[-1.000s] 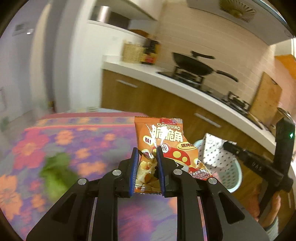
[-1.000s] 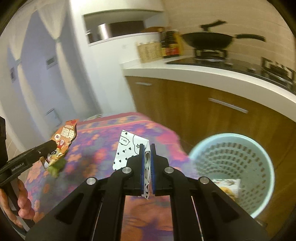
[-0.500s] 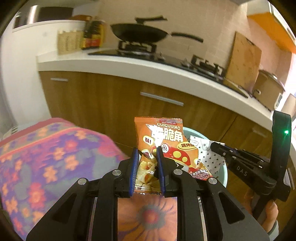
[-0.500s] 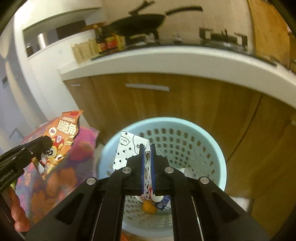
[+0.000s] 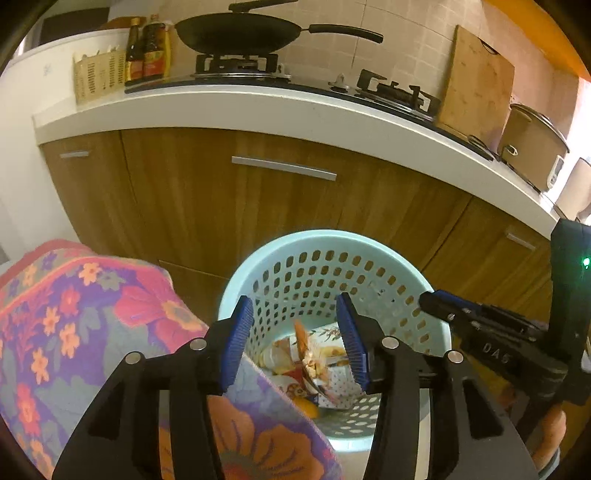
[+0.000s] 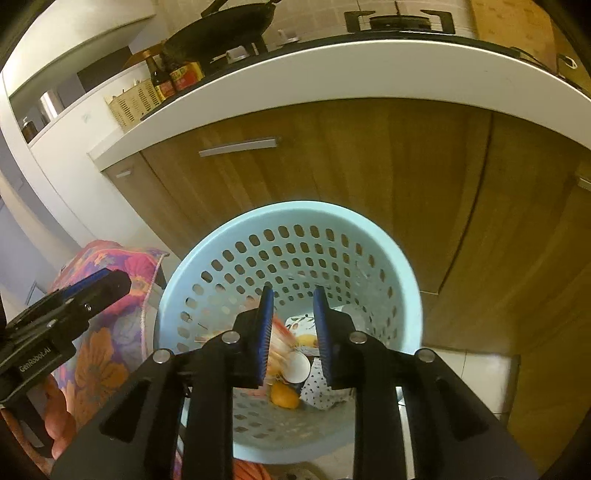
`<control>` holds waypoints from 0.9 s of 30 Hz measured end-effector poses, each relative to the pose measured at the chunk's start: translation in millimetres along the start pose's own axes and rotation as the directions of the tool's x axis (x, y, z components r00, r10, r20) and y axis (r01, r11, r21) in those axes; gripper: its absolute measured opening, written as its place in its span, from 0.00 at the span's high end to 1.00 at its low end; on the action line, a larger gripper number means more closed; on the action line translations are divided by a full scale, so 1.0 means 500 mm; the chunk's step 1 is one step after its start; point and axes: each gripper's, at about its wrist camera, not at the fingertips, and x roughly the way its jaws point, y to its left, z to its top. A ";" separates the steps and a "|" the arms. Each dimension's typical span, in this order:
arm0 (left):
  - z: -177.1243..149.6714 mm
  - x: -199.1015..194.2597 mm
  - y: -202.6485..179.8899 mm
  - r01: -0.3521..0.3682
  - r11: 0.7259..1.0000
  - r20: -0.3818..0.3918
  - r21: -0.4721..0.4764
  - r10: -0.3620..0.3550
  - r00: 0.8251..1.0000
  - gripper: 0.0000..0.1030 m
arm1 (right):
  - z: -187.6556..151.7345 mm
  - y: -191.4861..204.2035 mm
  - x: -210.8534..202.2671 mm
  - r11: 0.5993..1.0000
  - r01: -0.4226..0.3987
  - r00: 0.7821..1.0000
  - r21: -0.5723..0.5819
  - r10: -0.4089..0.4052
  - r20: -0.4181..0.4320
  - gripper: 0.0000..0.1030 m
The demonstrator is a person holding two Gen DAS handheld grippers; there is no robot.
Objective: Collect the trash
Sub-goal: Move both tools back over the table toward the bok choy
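Note:
A light blue perforated waste basket (image 5: 325, 243) stands on the floor by the kitchen cabinets; it also shows in the right wrist view (image 6: 295, 210). My left gripper (image 5: 295, 338) is open and empty above the basket's near rim. My right gripper (image 6: 293, 328) is open and empty over the basket's inside. The orange snack bag (image 5: 304, 354) and the white dotted wrapper (image 6: 321, 387) lie in the basket among other trash, with a white cup (image 6: 297, 365) and an orange piece (image 6: 284, 397).
A table with a flowered cloth (image 5: 74, 317) stands left of the basket. Wooden cabinets (image 5: 258, 206) and a white counter (image 5: 258, 110) with a black wok (image 5: 236, 33) rise behind. The right gripper's body (image 5: 498, 343) shows at the right of the left view.
Both grippers moved from over the table to above the basket and opened. The snack bag and the dotted wrapper left the jaws and dropped into the basket.

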 end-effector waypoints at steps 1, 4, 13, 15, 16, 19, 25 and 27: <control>-0.003 -0.010 0.001 0.000 1.000 0.004 0.002 0.000 1.000 0.55 | -0.001 0.000 -0.007 1.000 -0.002 1.000 -0.001 0.002 0.006 0.81; -0.011 -0.048 0.009 -0.016 1.000 0.030 -0.006 0.017 0.999 0.44 | 0.001 0.014 -0.035 1.000 -0.020 0.999 -0.013 0.021 0.034 0.76; -0.067 -0.220 0.075 -0.110 0.990 0.159 -0.088 0.123 0.980 0.36 | -0.005 0.164 -0.110 0.982 -0.113 0.986 -0.150 0.129 0.102 0.69; -0.082 -0.264 0.098 -0.126 0.985 0.181 -0.114 0.145 0.973 0.36 | -0.010 0.211 -0.125 0.972 -0.138 0.981 -0.191 0.161 0.110 0.57; -0.089 -0.285 0.111 -0.140 0.981 0.189 -0.131 0.163 0.968 0.36 | -0.011 0.228 -0.129 0.967 -0.148 0.979 -0.205 0.174 0.111 0.55; -0.112 -0.351 0.153 -0.180 0.966 0.219 -0.184 0.219 0.951 0.36 | -0.022 0.292 -0.141 0.947 -0.181 0.971 -0.264 0.215 0.107 0.54; -0.163 -0.470 0.240 -0.254 0.921 0.266 -0.295 0.334 0.904 0.36 | -0.060 0.418 -0.156 0.895 -0.234 0.956 -0.379 0.284 0.080 0.54; -0.190 -0.517 0.271 -0.298 0.889 0.294 -0.348 0.406 0.866 0.36 | -0.073 0.461 -0.159 0.872 -0.253 0.948 -0.419 0.309 0.072 0.54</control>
